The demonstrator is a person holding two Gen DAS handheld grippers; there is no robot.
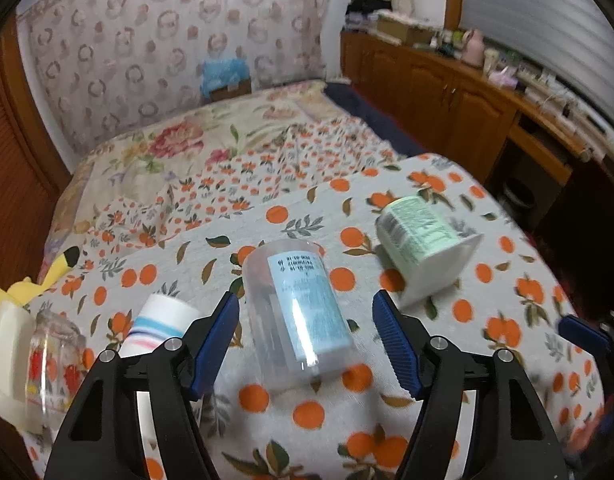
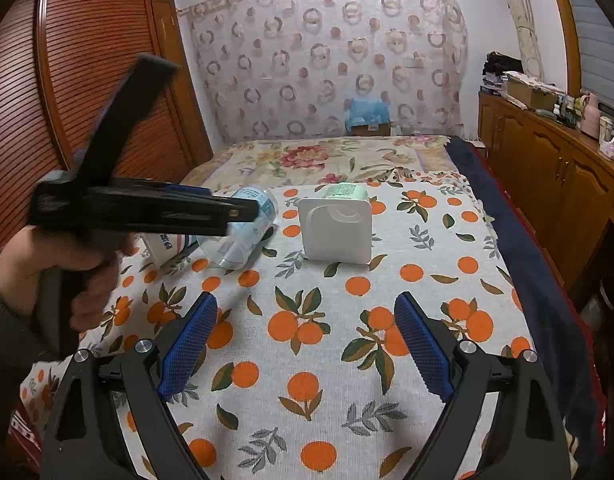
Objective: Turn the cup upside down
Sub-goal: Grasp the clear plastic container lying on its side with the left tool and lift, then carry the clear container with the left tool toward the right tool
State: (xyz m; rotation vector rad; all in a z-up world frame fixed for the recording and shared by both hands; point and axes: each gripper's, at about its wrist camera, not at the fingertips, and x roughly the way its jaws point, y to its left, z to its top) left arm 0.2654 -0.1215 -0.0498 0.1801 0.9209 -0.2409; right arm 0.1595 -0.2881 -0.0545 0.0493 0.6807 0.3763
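The cup (image 1: 297,312), a clear plastic one with a pale blue label, lies tilted or on its side on the orange-print cloth of the surface (image 1: 507,320), between the spread jaws of the left gripper (image 1: 306,322). Those jaws stand open on either side of it and touch nothing that I can make out; the view is blurred. The right gripper (image 2: 307,338) hangs open and empty over bare cloth, well back from the cup (image 2: 249,226).

The step in hand looks like the approach for the grasp. Next, the left jaws would need to close across the cup's body, lift it and turn it until the mouth faces down; which end is the mouth I cannot tell for sure.

Nearby are a white tub (image 1: 423,244) with a green label, a striped cup (image 1: 159,326) and a glass (image 1: 53,364).

The blue label carries small print, seemingly a date code, too blurred to read.
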